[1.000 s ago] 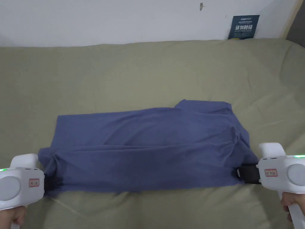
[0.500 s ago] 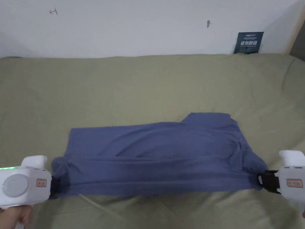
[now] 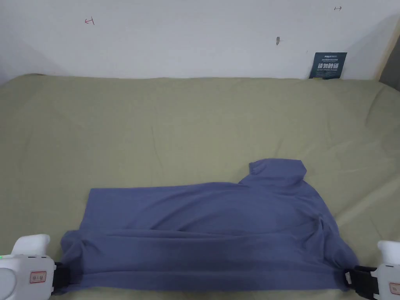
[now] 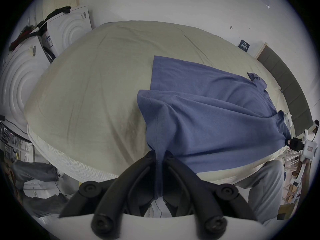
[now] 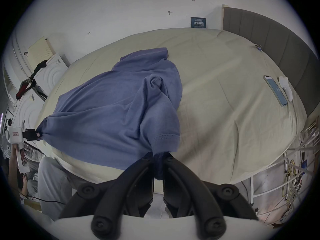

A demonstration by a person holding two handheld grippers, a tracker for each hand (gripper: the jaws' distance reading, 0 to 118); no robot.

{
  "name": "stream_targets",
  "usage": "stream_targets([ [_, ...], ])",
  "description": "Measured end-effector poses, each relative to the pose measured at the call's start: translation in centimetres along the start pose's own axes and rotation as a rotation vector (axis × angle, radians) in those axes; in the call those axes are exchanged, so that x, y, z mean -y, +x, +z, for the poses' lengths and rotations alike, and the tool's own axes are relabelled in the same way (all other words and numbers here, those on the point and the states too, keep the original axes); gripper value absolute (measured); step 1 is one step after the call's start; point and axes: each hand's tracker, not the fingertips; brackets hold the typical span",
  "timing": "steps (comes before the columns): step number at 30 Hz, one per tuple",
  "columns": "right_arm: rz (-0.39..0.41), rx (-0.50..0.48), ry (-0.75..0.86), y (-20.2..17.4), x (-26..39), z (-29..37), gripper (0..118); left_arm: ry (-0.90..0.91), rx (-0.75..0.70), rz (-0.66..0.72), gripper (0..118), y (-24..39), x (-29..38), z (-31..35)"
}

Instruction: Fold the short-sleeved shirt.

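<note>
- My left gripper [image 4: 160,155] is clenched on the blue short-sleeved shirt [image 3: 211,230]: in the left gripper view both black jaws press a bunched strip of cloth between them, at the hem end of the near fold.
- My right gripper [image 5: 158,154] is clenched on the same shirt too; in the right gripper view its 2 jaws pinch gathered cloth just under a stitched sleeve hem [image 5: 166,137].
- In the head view the shirt lies across the olive-green bed sheet [image 3: 175,129], folded lengthwise, its near edge pulled taut between my 2 grippers.
- There the left gripper [image 3: 60,277] sits at about 8 o'clock and the right gripper [image 3: 349,279] at about 4 o'clock, each touching a near corner of the shirt.
- 1 sleeve [image 3: 278,172] pokes out of the far edge of the shirt, toward 1 o'clock from the shirt's middle.
- A dark sign [image 3: 330,65] leans on the white wall [image 3: 187,39] at about 1 o'clock.
- In the right gripper view a phone [image 5: 275,89] and a small white object [image 5: 285,86] lie on the sheet at 2 o'clock, well apart from the shirt.
</note>
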Motion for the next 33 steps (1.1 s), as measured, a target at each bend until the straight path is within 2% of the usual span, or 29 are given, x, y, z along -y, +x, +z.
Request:
stream_targets([
  [1,-0.008,-0.001,0.007,0.1,-0.1,-0.1,12,0.007,0.010,0.015,6,-0.2,0.0,-0.1],
  [2,-0.011,0.000,0.004,0.2,-0.2,-0.2,31,0.016,0.016,0.024,8,0.0,0.1,-0.2],
  [3,-0.026,0.028,-0.005,0.2,-0.2,-0.1,64,0.034,0.031,0.043,18,-0.3,0.1,-0.1],
  [4,-0.029,0.064,-0.027,0.3,-0.3,-0.1,104,0.033,0.026,0.041,43,-0.6,0.0,0.1],
  [5,-0.024,0.055,-0.017,0.4,-0.2,0.1,116,0.038,0.017,0.044,91,-0.7,-0.1,0.2],
  [6,-0.010,0.046,0.055,0.3,-0.7,1.7,111,0.051,-0.010,0.042,116,-0.4,0.1,0.6],
  [8,-0.028,0.054,0.050,-0.3,-2.1,3.2,111,0.127,-0.054,0.012,118,-0.4,-0.2,2.0],
  [11,0.027,0.073,0.134,-1.5,-1.6,3.2,112,0.208,-0.025,0.008,118,1.4,-0.2,4.5],
  [13,0.048,0.060,0.193,-3.3,-2.2,3.8,105,0.282,-0.003,-0.005,109,2.9,-0.5,5.5],
  [15,0.089,0.049,0.282,-5.0,-2.4,3.9,77,0.335,0.025,-0.025,83,4.6,-1.2,5.8],
  [16,0.118,0.055,0.307,-6.1,-2.7,3.9,58,0.355,0.033,-0.036,62,5.6,-1.5,5.9],
  [17,0.145,0.063,0.345,-7.1,-2.9,3.8,22,0.378,0.035,-0.044,7,6.4,-1.8,5.9],
  [18,0.176,0.066,0.385,-8.2,-3.2,3.7,4,0.409,0.034,-0.054,0,7.0,-2.3,5.4],
  [20,0.205,0.117,0.449,-9.6,-3.8,3.2,2,0.455,-0.017,-0.054,0,8.5,-3.0,4.9],
  [22,0.191,0.063,0.440,-10.2,-4.8,2.5,2,0.412,0.021,-0.044,0,8.2,-4.4,3.2],
  [26,0.175,0.075,0.442,-10.5,-6.7,0.2,2,0.375,0.010,0.000,0,7.4,-6.9,0.7],
  [33,0.154,0.078,0.363,-9.6,-10.3,-4.5,2,0.200,-0.051,0.035,0,3.1,-14.2,-6.8],
])
